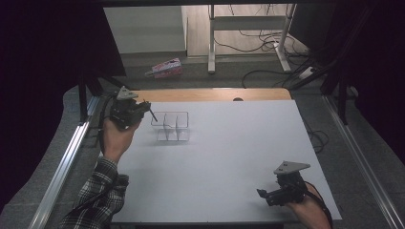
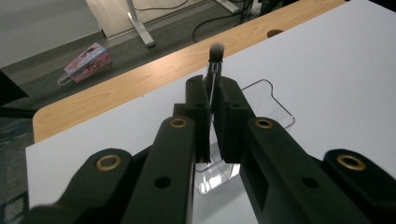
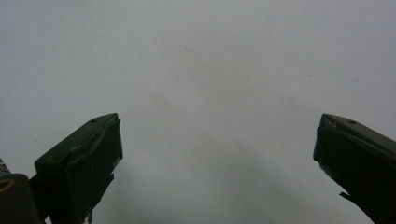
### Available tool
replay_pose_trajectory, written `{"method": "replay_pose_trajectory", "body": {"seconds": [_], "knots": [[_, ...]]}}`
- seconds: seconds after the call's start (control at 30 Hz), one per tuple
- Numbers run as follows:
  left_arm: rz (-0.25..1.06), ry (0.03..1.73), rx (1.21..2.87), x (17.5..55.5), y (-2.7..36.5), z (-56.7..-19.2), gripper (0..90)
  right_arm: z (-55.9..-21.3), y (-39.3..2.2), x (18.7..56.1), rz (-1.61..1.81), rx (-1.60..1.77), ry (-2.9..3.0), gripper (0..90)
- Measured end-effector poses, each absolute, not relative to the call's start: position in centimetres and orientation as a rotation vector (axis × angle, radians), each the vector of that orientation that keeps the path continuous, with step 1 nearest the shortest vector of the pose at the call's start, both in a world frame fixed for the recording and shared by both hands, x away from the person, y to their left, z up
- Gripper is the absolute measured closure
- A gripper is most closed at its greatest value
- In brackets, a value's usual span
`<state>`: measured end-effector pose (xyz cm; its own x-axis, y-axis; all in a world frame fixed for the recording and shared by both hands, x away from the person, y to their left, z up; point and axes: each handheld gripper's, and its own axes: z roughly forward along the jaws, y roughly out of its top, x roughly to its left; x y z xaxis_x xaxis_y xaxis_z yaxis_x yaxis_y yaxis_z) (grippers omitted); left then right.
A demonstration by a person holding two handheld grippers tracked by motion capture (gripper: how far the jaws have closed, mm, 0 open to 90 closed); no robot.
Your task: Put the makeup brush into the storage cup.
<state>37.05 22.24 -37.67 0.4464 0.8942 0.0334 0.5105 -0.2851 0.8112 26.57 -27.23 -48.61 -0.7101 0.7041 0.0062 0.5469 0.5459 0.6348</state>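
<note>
Clear organizer (image 1: 170, 126), one brush (image 2: 215, 55)

hidden: brush (image 2: 214, 70) handle between left claw (image 2: 212, 93) pads | blurred: bristle tip | cut off: organizer (image 2: 275, 105) near end

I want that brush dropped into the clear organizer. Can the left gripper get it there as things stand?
Probably yes. The left gripper is shut on the makeup brush and sits right beside the clear organizer, whose top is open. Nothing lies between them; the right gripper is far off at the table's near edge.
</note>
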Motion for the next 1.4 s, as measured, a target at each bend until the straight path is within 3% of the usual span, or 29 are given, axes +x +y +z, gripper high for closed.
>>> {"method": "replay_pose_trajectory", "body": {"seconds": [1.4], "knots": [[0.565,1.246,1.978,40.0,20.8,-43.0,85.3,-49.1,-26.8,26.5,0.877,1.018,2.595,1.9]]}}
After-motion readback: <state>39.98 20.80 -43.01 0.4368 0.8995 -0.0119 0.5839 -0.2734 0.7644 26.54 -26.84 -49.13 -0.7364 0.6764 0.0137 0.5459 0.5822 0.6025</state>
